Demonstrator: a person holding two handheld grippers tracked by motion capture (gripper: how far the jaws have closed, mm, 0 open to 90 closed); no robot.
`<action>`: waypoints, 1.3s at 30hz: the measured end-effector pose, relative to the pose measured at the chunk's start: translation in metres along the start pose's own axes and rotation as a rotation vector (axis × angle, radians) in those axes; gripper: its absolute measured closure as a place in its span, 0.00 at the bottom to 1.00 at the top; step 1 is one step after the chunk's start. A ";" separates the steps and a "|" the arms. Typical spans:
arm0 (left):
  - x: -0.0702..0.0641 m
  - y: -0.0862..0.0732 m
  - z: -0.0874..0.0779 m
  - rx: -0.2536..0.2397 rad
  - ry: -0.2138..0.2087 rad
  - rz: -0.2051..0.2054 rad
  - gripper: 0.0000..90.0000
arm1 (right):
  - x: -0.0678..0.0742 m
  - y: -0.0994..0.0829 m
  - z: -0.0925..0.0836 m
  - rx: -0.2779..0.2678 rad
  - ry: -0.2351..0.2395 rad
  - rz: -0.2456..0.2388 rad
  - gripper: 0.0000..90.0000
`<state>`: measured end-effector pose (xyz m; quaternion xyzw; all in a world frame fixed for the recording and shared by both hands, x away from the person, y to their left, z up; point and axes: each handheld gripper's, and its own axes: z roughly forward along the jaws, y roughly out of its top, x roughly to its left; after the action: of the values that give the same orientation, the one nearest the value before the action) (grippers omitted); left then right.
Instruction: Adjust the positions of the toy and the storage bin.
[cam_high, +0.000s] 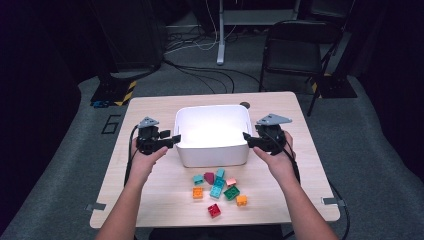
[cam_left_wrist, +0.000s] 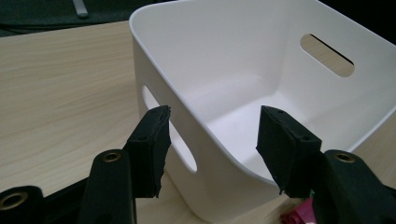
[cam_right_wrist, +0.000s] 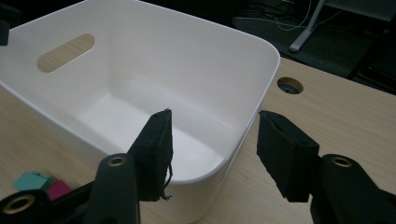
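Wooden table (cam_high: 150, 175): white bin (cam_high: 212, 150), toy bricks (cam_high: 218, 190)

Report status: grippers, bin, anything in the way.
Left gripper open, astride the bin wall. Right gripper open, astride the opposite wall. Bin empty, on the table. Blocks loose in front, nothing blocking.

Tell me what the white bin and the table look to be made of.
White bin: likely moulded plastic, smooth with a soft sheen, thin rounded rim and cut-out handle slots. Table: pale wood-grain top, matte; probably laminate, though solid wood can't be ruled out.
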<state>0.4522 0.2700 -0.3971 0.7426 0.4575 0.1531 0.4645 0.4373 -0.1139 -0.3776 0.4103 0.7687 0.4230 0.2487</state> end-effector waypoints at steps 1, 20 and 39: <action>0.001 0.000 -0.003 -0.001 -0.002 0.001 0.49 | 0.001 -0.001 -0.005 -0.006 0.003 -0.011 0.57; 0.007 -0.008 -0.019 -0.025 0.002 0.048 0.52 | 0.023 -0.057 -0.016 0.066 0.102 -0.051 0.60; 0.001 -0.006 -0.020 -0.031 0.006 0.045 0.51 | 0.045 -0.099 0.012 0.163 0.215 -0.109 0.67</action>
<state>0.4368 0.2826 -0.3918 0.7451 0.4397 0.1727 0.4709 0.3803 -0.1011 -0.4696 0.3392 0.8438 0.3866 0.1531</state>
